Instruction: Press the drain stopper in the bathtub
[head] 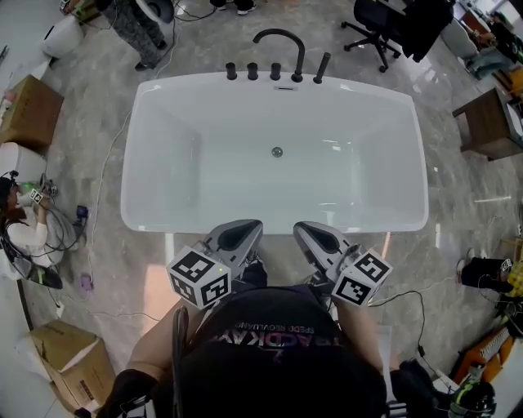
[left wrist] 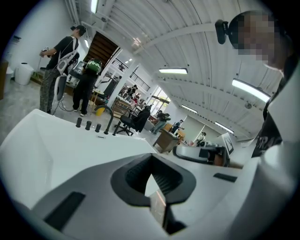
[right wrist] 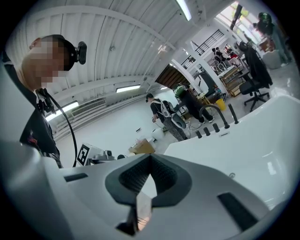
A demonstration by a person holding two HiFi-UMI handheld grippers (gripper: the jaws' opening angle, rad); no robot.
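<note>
The drain stopper point(head: 277, 152) sits in the middle of the white bathtub's point(head: 163, 222) bottom, a little toward the far rim, where a black faucet point(head: 282, 39) arches over. Both tongs are side by side with their tips at the near rim, well apart from the stopper. The left tongs point(head: 245, 229) are closed tip to tip on nothing, and the right tongs point(head: 307, 230) are likewise closed and empty.

A cardboard box point(head: 31, 110) sits on the marble floor point(head: 466, 192) at left, a second box point(head: 69, 359) lower left. An office chair point(head: 374, 16) stands near a wooden stand point(head: 488, 122).
</note>
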